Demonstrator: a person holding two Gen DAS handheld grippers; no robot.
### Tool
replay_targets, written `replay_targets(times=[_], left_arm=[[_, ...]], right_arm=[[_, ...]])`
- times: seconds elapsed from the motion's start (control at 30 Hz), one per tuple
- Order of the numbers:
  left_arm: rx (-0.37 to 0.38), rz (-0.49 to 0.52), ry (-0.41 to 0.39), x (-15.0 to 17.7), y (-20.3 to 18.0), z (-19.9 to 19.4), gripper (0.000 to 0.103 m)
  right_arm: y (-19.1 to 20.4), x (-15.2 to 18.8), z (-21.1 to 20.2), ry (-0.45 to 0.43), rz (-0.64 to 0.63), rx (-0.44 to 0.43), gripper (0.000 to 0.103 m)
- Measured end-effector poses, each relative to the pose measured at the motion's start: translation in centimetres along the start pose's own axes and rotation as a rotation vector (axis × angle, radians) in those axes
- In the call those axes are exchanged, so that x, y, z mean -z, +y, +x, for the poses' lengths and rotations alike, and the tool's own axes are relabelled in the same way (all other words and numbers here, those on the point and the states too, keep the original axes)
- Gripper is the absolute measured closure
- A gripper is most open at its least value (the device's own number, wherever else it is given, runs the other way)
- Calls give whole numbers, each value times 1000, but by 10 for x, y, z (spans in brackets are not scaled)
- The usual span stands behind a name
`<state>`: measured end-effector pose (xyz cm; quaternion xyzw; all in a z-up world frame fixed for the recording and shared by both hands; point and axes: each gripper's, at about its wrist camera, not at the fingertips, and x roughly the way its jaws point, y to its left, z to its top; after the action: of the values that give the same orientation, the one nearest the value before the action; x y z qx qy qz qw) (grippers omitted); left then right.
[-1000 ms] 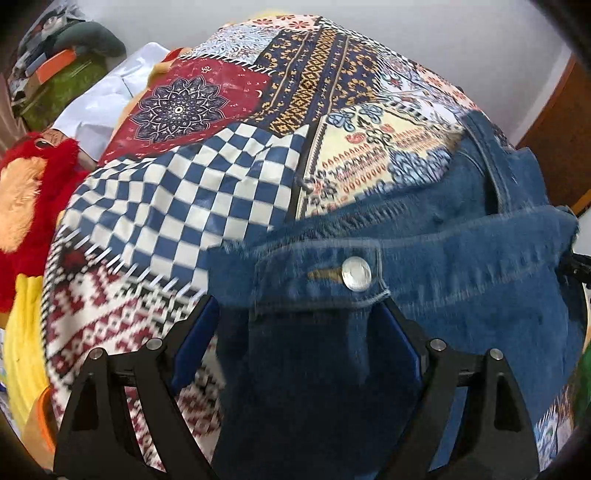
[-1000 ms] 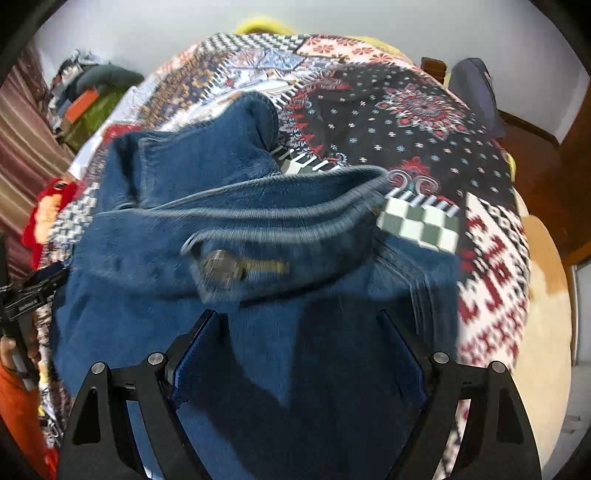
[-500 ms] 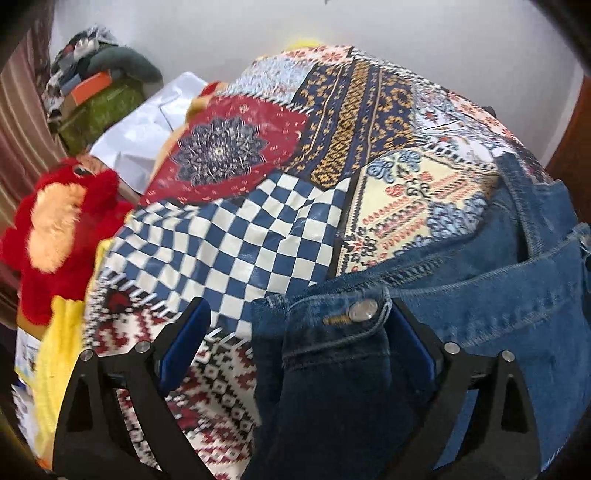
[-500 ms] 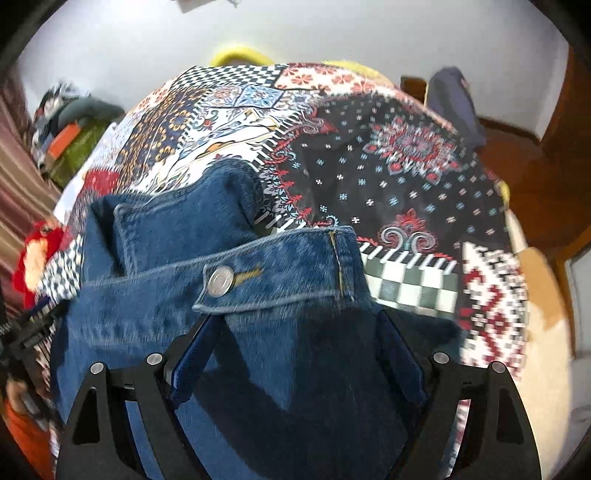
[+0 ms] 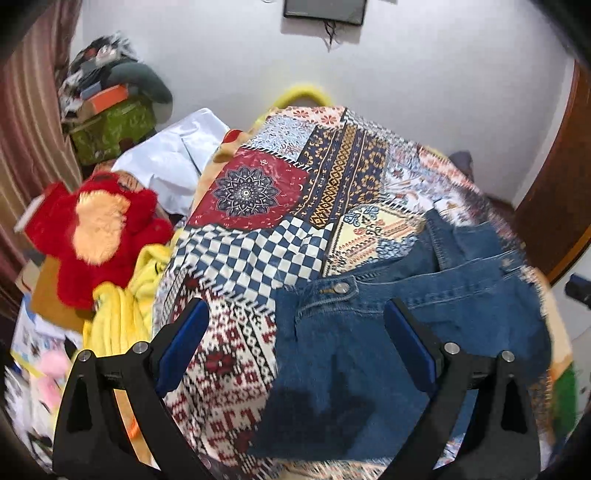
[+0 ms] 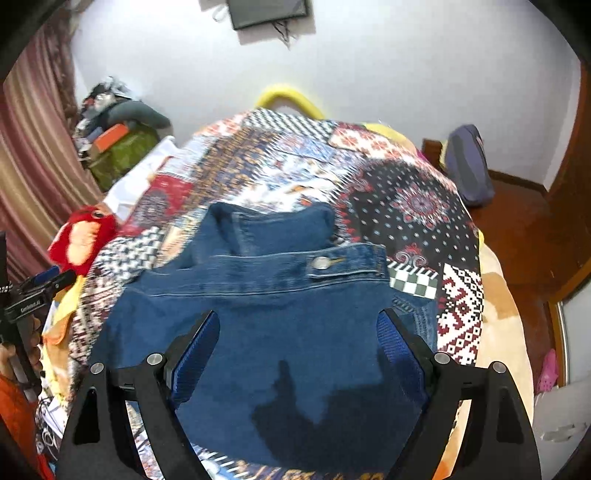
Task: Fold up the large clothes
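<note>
Both grippers, left (image 5: pixel 295 332) and right (image 6: pixel 297 338), stand with fingers spread wide and grip nothing; a second ago denim filled each gap up close, and both have since drawn up and back. The jeans (image 6: pixel 280 295) lie folded on the quilt (image 5: pixel 266 206), waistband button (image 6: pixel 320 263) up, near the bed's front edge. The patchwork quilt covers the bed, whose far end meets a white wall. A red plush toy (image 5: pixel 99 236) and yellow cloth (image 5: pixel 118 314) lie beside the bed on the left; a purple bag (image 6: pixel 467 166) leans at the right. The wall screen (image 6: pixel 267 13) is cut off by the frame. The jeans' lower edge is hidden below the fingers, and motion blur smears the quilt's right side.
</note>
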<state>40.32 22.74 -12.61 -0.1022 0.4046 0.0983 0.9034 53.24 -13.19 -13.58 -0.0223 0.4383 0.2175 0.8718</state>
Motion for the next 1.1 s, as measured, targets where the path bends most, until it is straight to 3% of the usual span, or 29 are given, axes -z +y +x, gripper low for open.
replay_targets(times=[0.17,0.3,0.43,0.63,0.73,0.9,1.1], left_arm=[[73,-105,25,30,20,-16,7],[61,-202,70,62,37,-11,7],[132,-322,149,99,51,7,7],[278,-508,290,146,56,48,7],[346,-541,329,155,46,64,7],[508,-594,357,158,24,89,7],[604,-583,265,142,12,108,9]], right_arm=[[29,9,-14,-1,-63,-31,17],[53,22,-8,26,-119,-45,17],[71,41,17,80,-154,-45,17],[93,80,78,242,-225,-63,17],[99,97,103,286,-281,-33,17],[96,101,107,256,-267,-59,9],[95,100,110,244,-274,-67,6]])
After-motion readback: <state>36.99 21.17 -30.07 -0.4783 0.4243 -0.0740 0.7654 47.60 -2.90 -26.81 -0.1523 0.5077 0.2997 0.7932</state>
